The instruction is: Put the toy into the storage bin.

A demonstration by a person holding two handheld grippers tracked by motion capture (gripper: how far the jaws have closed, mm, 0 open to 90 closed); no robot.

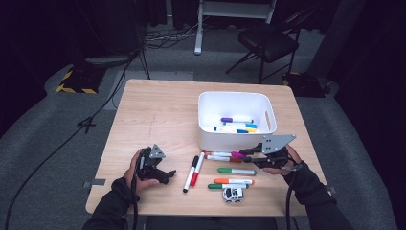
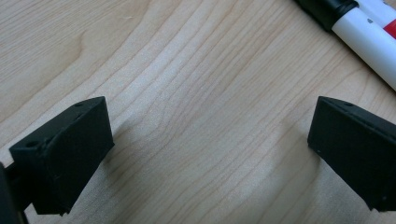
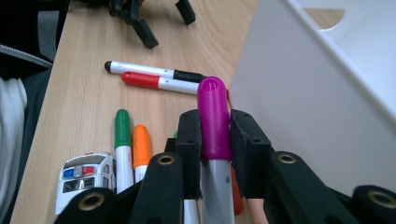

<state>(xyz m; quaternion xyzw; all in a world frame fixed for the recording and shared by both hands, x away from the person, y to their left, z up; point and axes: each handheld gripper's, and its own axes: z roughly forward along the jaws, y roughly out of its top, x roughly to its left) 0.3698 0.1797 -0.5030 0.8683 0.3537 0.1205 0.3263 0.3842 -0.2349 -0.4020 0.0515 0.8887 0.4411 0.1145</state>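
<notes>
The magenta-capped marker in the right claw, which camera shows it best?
The right gripper view: the magenta-capped marker stands close and sharp there, clamped between the right claw pads beside the white bin. The high view gives a small magenta speck in front of the bin. The left gripper view looks at bare wood.

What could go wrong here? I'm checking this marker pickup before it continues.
The right hand-held gripper clamps the magenta-capped marker near its cap, so the long body may pivot or slip. The white plastic bin wall stands close beside it, and the marker could knock the wall instead of clearing the rim.
</notes>
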